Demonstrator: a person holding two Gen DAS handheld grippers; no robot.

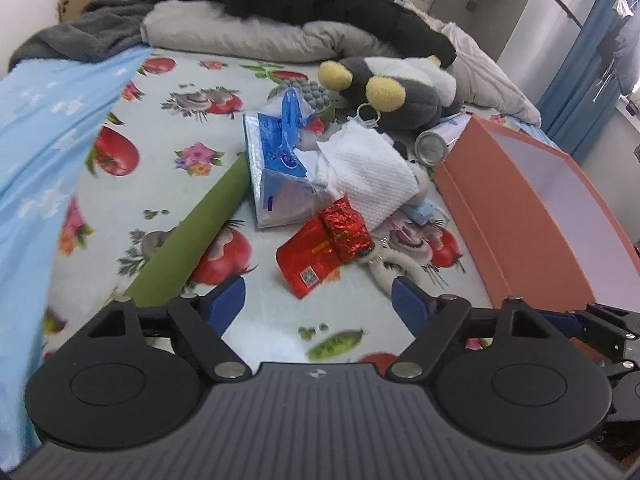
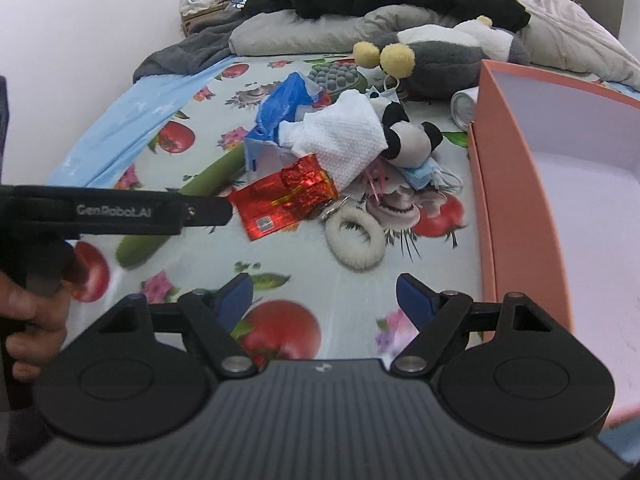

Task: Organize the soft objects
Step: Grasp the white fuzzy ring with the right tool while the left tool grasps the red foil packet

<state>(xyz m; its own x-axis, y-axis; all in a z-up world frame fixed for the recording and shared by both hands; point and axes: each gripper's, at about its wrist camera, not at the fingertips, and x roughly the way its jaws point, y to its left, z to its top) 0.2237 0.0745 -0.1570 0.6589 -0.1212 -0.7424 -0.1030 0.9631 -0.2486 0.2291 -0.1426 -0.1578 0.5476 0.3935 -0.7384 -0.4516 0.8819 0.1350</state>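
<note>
Both your tongs hang spread and empty above the bed: the left tongs (image 1: 318, 300) point at the middle of the clutter, and the right tongs (image 2: 325, 296) sit just beside the orange box (image 2: 516, 216), with the printed sheet (image 2: 288, 280) showing bare between their blue tips. Nothing is gripped, so you look to be at the very start of a pick, choosing what goes first.

Nearest ahead of your right tongs lies the white fuzzy ring (image 2: 354, 242), flat on the sheet with a small metal clip touching its upper edge. It is the easiest first grab: bring the right tongs forward and down, straddle one side of the loop, close, then carry it right over the box wall.

Past it, the red foil packet (image 2: 286, 196) touches the ring's clip, and behind that the panda plush (image 2: 408, 140) lies under the edge of the white tissue (image 2: 344, 136), which spills from the torn blue pack (image 2: 280, 104). Farther back the grey plush with yellow pompoms (image 2: 436, 60) rests against the box's far corner, next to a silver can (image 2: 464, 106).

Your left hand (image 2: 28, 312) grips its handle low at the left edge of the right wrist view, device held level and pointing across the bed. Your left tongs are best placed for the tissue or the packet.
</note>
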